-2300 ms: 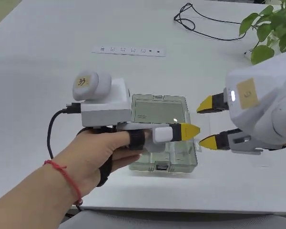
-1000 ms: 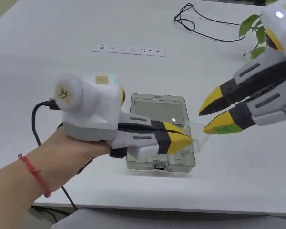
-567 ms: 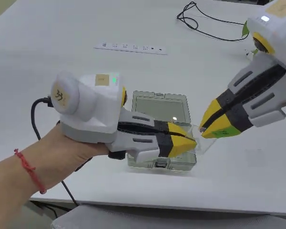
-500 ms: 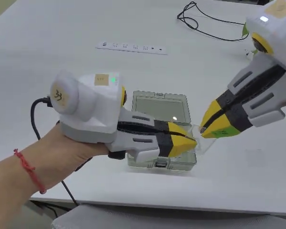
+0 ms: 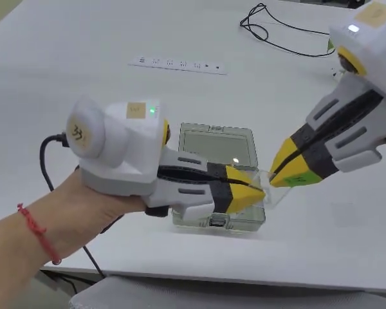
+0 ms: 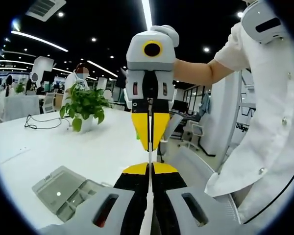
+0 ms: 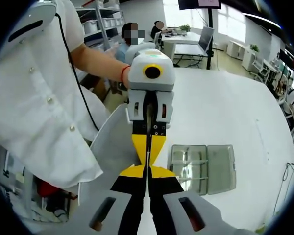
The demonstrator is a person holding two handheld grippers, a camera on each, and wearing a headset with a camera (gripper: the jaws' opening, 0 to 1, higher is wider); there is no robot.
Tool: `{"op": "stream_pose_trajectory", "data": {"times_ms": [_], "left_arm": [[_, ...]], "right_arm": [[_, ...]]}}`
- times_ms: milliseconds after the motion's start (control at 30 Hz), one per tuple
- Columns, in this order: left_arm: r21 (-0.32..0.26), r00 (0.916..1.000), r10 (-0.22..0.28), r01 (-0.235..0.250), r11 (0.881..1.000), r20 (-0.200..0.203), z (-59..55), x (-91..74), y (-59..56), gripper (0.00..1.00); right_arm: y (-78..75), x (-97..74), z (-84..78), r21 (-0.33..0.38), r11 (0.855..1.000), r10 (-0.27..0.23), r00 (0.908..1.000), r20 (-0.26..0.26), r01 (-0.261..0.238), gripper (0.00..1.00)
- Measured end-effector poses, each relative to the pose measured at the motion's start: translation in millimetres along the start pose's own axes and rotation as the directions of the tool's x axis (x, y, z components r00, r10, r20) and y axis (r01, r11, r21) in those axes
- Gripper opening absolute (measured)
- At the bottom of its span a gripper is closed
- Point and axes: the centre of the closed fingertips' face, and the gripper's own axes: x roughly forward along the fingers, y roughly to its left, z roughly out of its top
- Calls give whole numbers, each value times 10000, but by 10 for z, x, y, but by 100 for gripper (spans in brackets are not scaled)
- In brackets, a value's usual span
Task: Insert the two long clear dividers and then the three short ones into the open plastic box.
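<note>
Head view: left gripper [image 5: 256, 188] and right gripper [image 5: 278, 177] tip to tip, both clamped on one clear divider [image 5: 274, 193], at right near corner of open plastic box [image 5: 213, 147] on white table [image 5: 83, 84], left gripper view: own jaws closed on divider edge [image 6: 150, 157], box [image 6: 63, 188] on table below, right gripper view: jaws closed on divider likewise, box [image 7: 204, 169] lying open.

White bench [image 5: 83, 38]; a power strip [image 5: 178, 65] lies far, a plant [image 6: 83, 105] far right. Long ceiling lights [image 6: 147, 12] above.

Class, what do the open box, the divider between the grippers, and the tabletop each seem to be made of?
Box: clear glossy plastic; see-through walls, glare spot on lid. Divider: thin clear sheet, probably plastic, almost invisible edge-on. Tabletop: matte white, perhaps laminate; no sharp reflections.
</note>
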Motion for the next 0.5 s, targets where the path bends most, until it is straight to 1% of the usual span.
{"op": "stream_pose_trajectory", "data": {"times_ms": [200,333,500], "left_arm": [[-2,9999,44,-44,10000,102,16,-13,10,0],[68,9999,117,-117,9999,-18,-5,-25,23,0],[2,9995,311,-311,9995,-66,-22,-46,57,5]], "right_arm": [[0,19,3,-29,10000,-33,10000,-4,33,3],[-6,20,7,-36,10000,-86,10000,16,86,3],[-22,-6,25,-19,9998,-184,9998,102,184,3]]}}
